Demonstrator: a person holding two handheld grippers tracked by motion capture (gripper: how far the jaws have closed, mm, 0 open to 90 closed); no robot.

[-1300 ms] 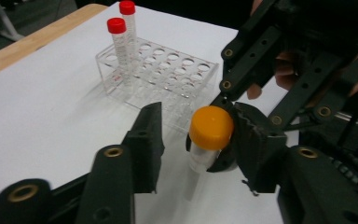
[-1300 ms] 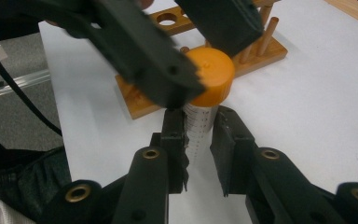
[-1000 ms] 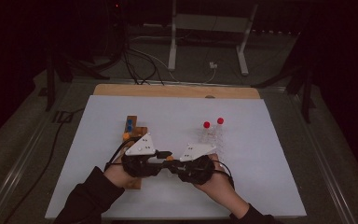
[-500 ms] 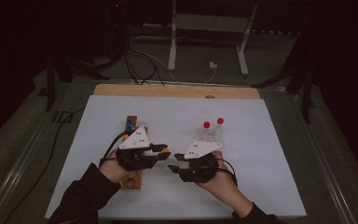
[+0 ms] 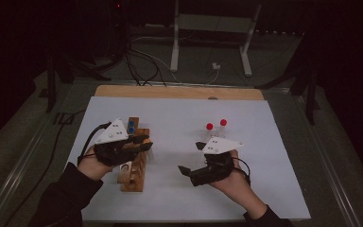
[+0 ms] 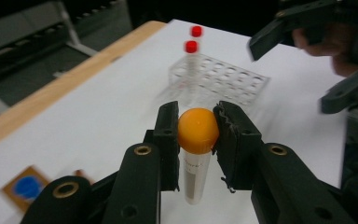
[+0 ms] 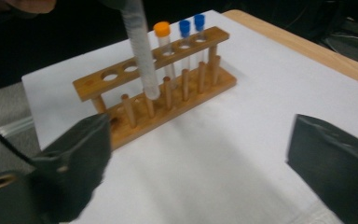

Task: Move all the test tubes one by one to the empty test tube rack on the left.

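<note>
My left gripper [image 6: 197,128] is shut on a clear tube with an orange cap [image 6: 196,129], gripping it at the cap. In the high view the left gripper [image 5: 144,143] hovers above the wooden rack [image 5: 134,172]. From the right gripper view, the held tube [image 7: 141,56] hangs tilted over the wooden rack [image 7: 121,123]. That rack holds one orange-capped tube [image 7: 161,30] and two blue-capped tubes [image 7: 185,27]. My right gripper [image 5: 191,157] has just been opening; its jaws [image 7: 200,140] stand wide apart with nothing between them.
A clear plastic rack [image 6: 228,81] with two red-capped tubes [image 6: 191,46] stands beyond the right gripper, at the right middle of the white sheet [image 5: 179,118]. A wooden strip [image 5: 179,91] borders the sheet's far edge; cables and stand legs lie beyond it.
The two grippers were together at the middle; now they have parted. The left one moved left over the wooden rack with the tube. The right one opened wide and drew away to the right.
</note>
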